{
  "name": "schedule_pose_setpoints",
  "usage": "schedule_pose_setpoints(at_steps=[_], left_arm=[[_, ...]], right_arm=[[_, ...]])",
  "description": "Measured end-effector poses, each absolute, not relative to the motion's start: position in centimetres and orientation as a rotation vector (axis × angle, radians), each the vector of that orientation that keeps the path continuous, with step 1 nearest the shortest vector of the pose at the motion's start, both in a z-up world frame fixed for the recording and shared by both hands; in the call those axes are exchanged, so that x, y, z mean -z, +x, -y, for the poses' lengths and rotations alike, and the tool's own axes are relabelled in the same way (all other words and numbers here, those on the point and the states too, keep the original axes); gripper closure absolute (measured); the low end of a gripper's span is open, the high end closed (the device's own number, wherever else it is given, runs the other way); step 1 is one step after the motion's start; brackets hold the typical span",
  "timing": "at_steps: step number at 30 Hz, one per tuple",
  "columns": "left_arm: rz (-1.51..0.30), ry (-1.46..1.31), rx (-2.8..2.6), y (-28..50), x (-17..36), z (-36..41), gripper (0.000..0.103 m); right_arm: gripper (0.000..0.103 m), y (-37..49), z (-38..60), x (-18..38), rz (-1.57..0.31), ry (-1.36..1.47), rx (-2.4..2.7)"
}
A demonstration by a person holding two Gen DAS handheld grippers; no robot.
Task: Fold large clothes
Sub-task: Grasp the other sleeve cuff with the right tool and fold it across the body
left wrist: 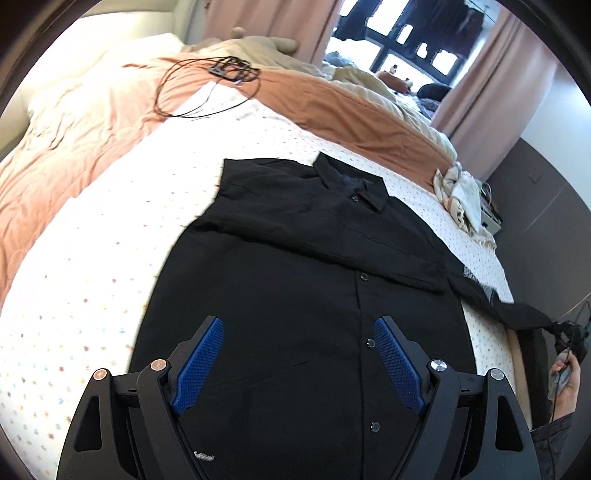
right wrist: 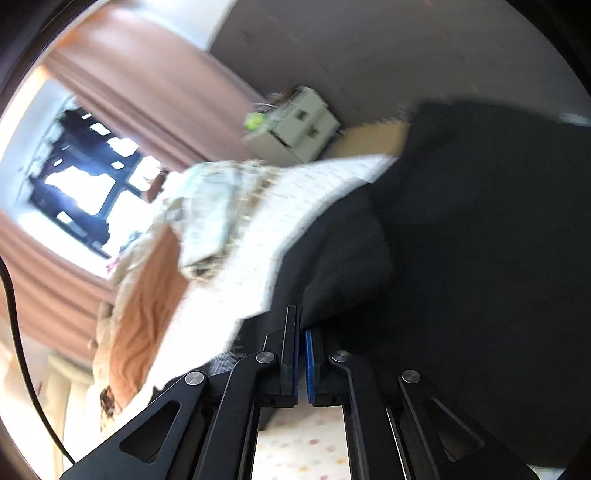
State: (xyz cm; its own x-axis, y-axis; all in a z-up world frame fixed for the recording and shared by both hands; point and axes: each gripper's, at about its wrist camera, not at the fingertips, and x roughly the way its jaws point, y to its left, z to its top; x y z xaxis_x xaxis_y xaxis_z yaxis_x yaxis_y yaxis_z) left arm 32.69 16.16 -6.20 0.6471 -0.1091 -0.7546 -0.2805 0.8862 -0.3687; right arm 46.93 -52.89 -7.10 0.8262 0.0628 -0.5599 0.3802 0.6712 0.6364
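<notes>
Left gripper [left wrist: 297, 345] hung over the lower front of the black shirt [left wrist: 295, 280], blue pads [left wrist: 199, 365] spread wide, nothing between them, fabric below untouched. The shirt lay flat on the dotted white sheet [left wrist: 92, 280], buttoned, collar [left wrist: 351, 184] at the far end; one sleeve was folded across the chest. The other sleeve [left wrist: 517, 308] stretched off the right edge of the bed to the right gripper [left wrist: 570, 338], seen small at the frame edge with a hand [left wrist: 563, 380] behind it.

In the right wrist view, the right gripper's fingers [right wrist: 291, 354] were pressed together, and dark cloth bunched right at the tips; blur was heavy, so it probably pinched the sleeve end, going by the taut sleeve in the left view. Dotted sheet showed beneath the jaws.

Further back: orange-brown blanket [left wrist: 314, 103] across the bed, black cable [left wrist: 207, 88] coiled on it, crumpled pale cloth [left wrist: 458, 188] at the right bed edge, small pale drawer unit [right wrist: 295, 125] by the wall. Pink curtains [left wrist: 476, 74] and window [left wrist: 413, 33] farthest off.
</notes>
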Motion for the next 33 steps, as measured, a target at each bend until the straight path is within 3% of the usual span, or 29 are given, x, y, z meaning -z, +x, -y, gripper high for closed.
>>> schedule_pose_setpoints(at_steps=[7,13,23,33], left_arm=[[-0.791,-0.47,-0.147,29.1,2.0,-20.4,0.019],[-0.754,-0.451,-0.22,26.4,0.3,-24.4,0.019],[-0.717,-0.537,-0.239,23.7,1.6,-29.9,0.019],[-0.701,-0.578,-0.273,21.3,3.6,-35.7,0.019]], right_arm=[[0.099,47.1,45.2,-3.0,-0.499,0.694,0.054],[0.099,47.8,36.4,-8.4,-0.491,0.592,-0.071],[0.099,49.3,20.8,-11.4,-0.555,0.379,-0.271],[0.099,51.7,8.8,-9.9,-0.618,0.29,-0.361]])
